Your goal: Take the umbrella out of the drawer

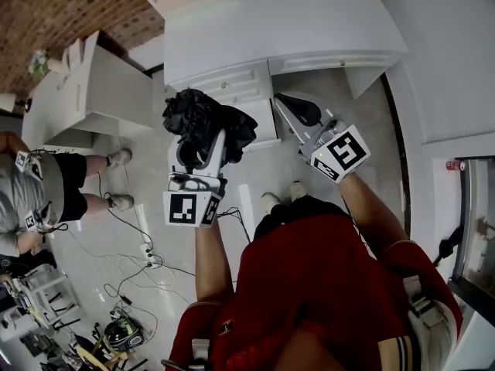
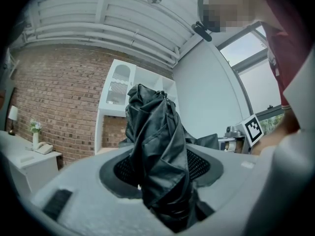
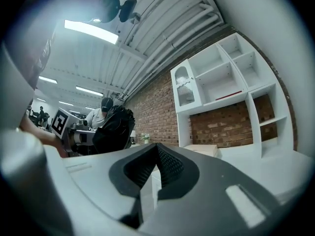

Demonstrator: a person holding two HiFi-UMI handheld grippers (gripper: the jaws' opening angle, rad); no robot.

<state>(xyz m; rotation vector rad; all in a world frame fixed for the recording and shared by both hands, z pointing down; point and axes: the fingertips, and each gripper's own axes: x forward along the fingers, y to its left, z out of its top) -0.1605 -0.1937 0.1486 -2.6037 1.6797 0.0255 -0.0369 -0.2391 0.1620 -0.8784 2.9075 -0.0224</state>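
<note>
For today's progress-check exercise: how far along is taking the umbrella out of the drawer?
Done: the black folded fabric umbrella is out, held in mid-air above the white drawer unit. In hand: the left gripper is clamped on it. Left: perhaps setting it down; the right gripper is shut, empty.

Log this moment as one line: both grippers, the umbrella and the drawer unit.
left gripper: shut on umbrella | right gripper: shut, empty | umbrella: black, folded, held in the air near white drawer unit
</note>
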